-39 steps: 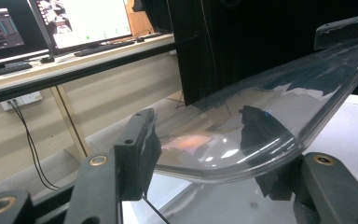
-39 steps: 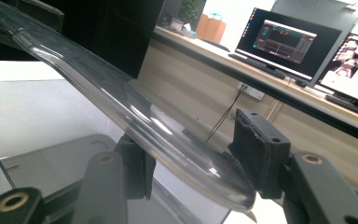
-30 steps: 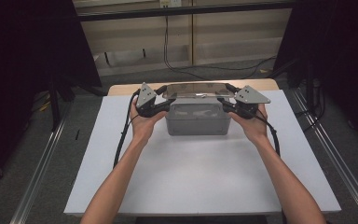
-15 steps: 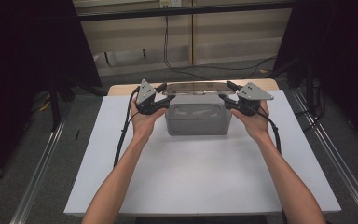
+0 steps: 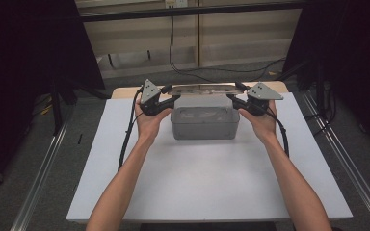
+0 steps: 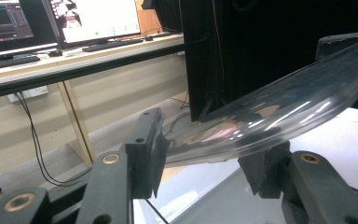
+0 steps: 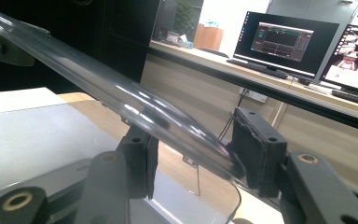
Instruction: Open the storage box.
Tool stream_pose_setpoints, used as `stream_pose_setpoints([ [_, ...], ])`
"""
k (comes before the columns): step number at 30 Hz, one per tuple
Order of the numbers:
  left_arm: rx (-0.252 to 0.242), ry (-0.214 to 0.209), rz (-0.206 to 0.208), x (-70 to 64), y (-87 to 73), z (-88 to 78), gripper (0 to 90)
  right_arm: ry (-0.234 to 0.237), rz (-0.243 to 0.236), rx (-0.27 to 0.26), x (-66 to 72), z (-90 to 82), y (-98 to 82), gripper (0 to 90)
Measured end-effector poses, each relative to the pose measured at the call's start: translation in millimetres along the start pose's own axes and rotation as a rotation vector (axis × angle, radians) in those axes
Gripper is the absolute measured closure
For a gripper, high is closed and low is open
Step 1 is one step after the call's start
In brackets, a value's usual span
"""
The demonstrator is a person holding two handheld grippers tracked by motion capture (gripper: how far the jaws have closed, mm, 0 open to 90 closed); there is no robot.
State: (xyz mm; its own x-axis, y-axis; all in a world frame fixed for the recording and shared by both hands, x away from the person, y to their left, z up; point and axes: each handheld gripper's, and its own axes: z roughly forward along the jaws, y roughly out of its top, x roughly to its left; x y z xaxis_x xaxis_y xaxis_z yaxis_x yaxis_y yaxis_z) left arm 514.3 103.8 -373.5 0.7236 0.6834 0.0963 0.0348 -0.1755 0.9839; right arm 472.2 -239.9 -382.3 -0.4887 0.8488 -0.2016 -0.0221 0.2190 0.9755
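Hand-held grippers (image 5: 173,99) (image 5: 231,98) — clamped on lid (image 5: 203,89)

You're working bare-armed, no sleeves showing. Your left gripper (image 5: 169,99) and right gripper (image 5: 235,100) are each wearing a grey three-cornered plate dotted with small holes, trailing a black cable, and showing black jaws with brass-coloured pivot pins and dark rubbery pads.

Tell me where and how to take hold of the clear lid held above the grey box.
Grip the clear lid by its two short ends, one claw coming in from each side. It is long, thin and level over the grey box, so end grips keep it balanced. The left claw and right claw already clamp those edges.
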Motion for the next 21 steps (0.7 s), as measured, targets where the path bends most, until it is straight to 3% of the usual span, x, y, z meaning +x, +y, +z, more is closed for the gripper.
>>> stream_pose_setpoints([
  [21, 0.006, 0.018, -0.025, 13.5, 0.1, 14.7, 56.6, 0.004, 0.012, 0.012, -12.9, 11.2, 6.0, 54.8],
])
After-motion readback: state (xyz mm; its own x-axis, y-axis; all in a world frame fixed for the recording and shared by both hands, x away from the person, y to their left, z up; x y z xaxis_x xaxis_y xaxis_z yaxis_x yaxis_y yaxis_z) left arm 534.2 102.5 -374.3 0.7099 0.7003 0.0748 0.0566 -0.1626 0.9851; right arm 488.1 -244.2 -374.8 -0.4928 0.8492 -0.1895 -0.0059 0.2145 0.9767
